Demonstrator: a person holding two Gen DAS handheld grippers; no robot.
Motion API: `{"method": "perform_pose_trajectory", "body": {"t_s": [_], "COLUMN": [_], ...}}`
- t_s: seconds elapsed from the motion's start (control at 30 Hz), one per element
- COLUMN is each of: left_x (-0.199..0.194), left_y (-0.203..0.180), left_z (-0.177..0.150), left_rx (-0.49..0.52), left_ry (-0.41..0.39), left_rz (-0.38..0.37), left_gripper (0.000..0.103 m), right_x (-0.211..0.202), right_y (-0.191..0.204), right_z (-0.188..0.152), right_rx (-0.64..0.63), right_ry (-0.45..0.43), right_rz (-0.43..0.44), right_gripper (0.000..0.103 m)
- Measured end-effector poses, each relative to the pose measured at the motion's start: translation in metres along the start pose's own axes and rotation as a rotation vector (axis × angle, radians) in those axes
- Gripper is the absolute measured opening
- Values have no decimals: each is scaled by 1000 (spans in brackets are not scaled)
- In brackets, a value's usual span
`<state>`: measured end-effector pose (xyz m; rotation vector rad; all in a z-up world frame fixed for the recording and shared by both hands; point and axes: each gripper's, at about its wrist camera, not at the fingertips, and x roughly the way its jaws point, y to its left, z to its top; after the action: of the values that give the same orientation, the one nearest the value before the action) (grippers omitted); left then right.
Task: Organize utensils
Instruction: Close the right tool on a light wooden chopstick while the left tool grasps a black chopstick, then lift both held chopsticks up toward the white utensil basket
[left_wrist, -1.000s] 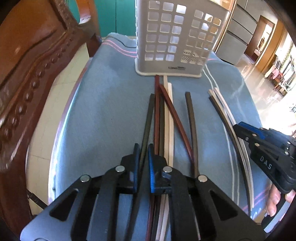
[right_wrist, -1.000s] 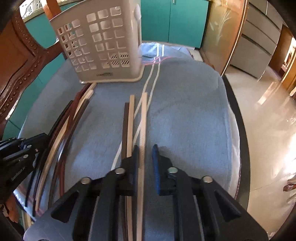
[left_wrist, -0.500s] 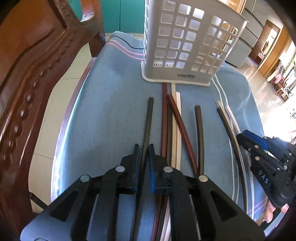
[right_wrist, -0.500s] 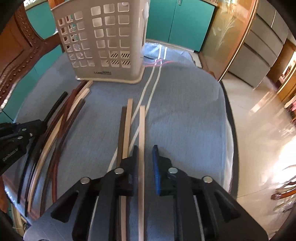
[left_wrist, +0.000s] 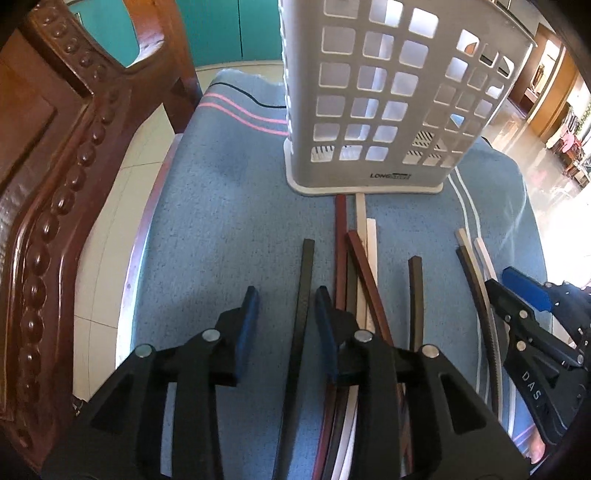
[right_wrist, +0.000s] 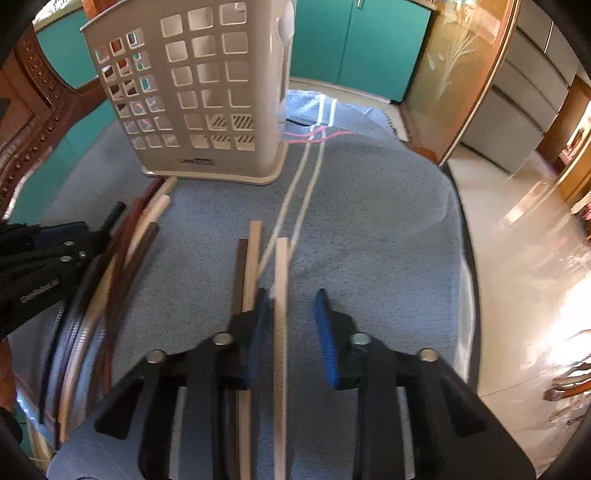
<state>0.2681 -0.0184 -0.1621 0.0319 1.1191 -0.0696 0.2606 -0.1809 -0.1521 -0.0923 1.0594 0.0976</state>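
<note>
Several chopsticks lie lengthwise on a blue towel (left_wrist: 221, 192) before a white perforated utensil basket (left_wrist: 388, 96), which also shows in the right wrist view (right_wrist: 207, 92). My left gripper (left_wrist: 286, 317) is open, its jaws on either side of a black chopstick (left_wrist: 304, 280). Red-brown, white and dark chopsticks (left_wrist: 356, 266) lie just right of it. My right gripper (right_wrist: 291, 325) is open around a pale wooden chopstick (right_wrist: 281, 280), with a beige and a dark one (right_wrist: 247, 266) beside its left finger.
A carved wooden chair (left_wrist: 55, 192) stands close on the left. The towel-covered table edge (right_wrist: 465, 258) drops to a shiny floor on the right. Teal cabinets (right_wrist: 354, 44) stand behind. Each gripper shows in the other's view, the right one (left_wrist: 535, 332) and the left one (right_wrist: 40, 273).
Both grippers have opened from nearly shut and moved forward toward the basket, which looms larger. The black and pale chopsticks now lie loose between the jaws.
</note>
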Motion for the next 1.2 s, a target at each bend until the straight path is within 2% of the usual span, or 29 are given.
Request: {"method": "perform_pose_trajectory", "body": {"t_s": [0.03, 0.07, 0.1, 0.2, 0.3, 0.63, 0.77, 1.0, 1.2], "left_x": [1, 0, 0, -5, -25, -135, -167, -196, -212], "left_y": [1, 2, 3, 11, 12, 11, 14, 14, 18], "left_z": [1, 0, -1, -2, -7, -10, -13, -12, -16], "left_rx": [3, 6, 0, -30, -32, -9, -11, -11, -16], "left_ry": [-1, -3, -3, -23, -76, -300, -364, -425, -450], "left_rz": [-5, -12, -27, -58, -68, -138, -167, -187, -221], "left_gripper": [25, 13, 8, 7, 7, 7, 7, 7, 7], "right_x": [0, -1, -2, -10, -32, -146, -178, -216, -227], "right_y": [0, 1, 3, 6, 6, -1, -7, -10, -10], "right_z": [1, 0, 0, -4, -6, -15, -20, -23, -16], "right_rx": [4, 2, -1, 6, 2, -25, -27, -26, -27], "right_ry": [1, -1, -7, -32, -87, -319, -384, -474, -515], "right_rz": [23, 28, 25, 54, 53, 67, 79, 96, 113], "right_gripper": [6, 6, 6, 6, 6, 6, 6, 6, 6]}}
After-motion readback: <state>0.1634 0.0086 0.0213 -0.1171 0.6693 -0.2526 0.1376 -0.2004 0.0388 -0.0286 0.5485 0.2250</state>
